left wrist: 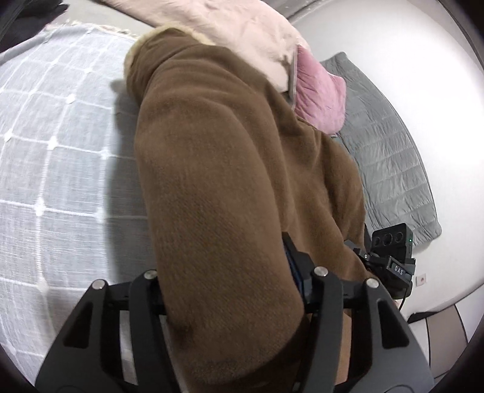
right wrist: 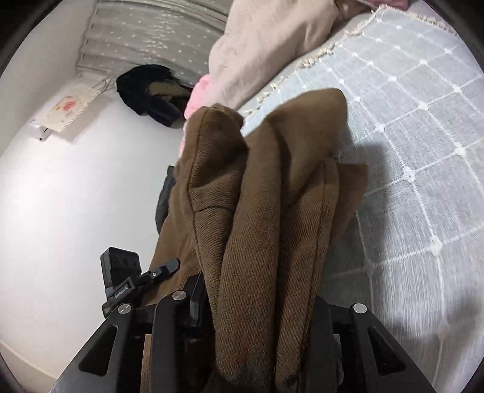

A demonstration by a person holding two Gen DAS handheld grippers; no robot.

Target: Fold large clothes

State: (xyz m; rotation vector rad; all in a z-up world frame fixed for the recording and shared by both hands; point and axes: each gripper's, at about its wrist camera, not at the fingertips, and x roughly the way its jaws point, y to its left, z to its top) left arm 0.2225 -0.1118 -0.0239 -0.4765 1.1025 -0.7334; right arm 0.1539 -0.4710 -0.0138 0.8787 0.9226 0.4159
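Observation:
A large brown fleece garment (left wrist: pixel 211 169) with a cream furry collar hangs lifted over the bed and fills the left wrist view. My left gripper (left wrist: pixel 233 290) is shut on a thick fold of it; only the right finger (left wrist: pixel 298 266) shows, the left is under the cloth. In the right wrist view the same brown garment (right wrist: pixel 266 217) is bunched in folds between the jaws. My right gripper (right wrist: pixel 260 305) is shut on it, its fingertips buried in the cloth. The right gripper (left wrist: pixel 390 260) also shows in the left wrist view, and the left gripper (right wrist: pixel 130 281) in the right wrist view.
A grey bedspread (left wrist: pixel 54 157) with a white grid pattern (right wrist: pixel 417 145) covers the bed. A beige duvet (left wrist: pixel 242 27) and a pink pillow (left wrist: pixel 320 99) lie at its head. A grey quilted pad (left wrist: pixel 390 163) lies on the floor. Dark clothes (right wrist: pixel 151 93) lie by the curtain.

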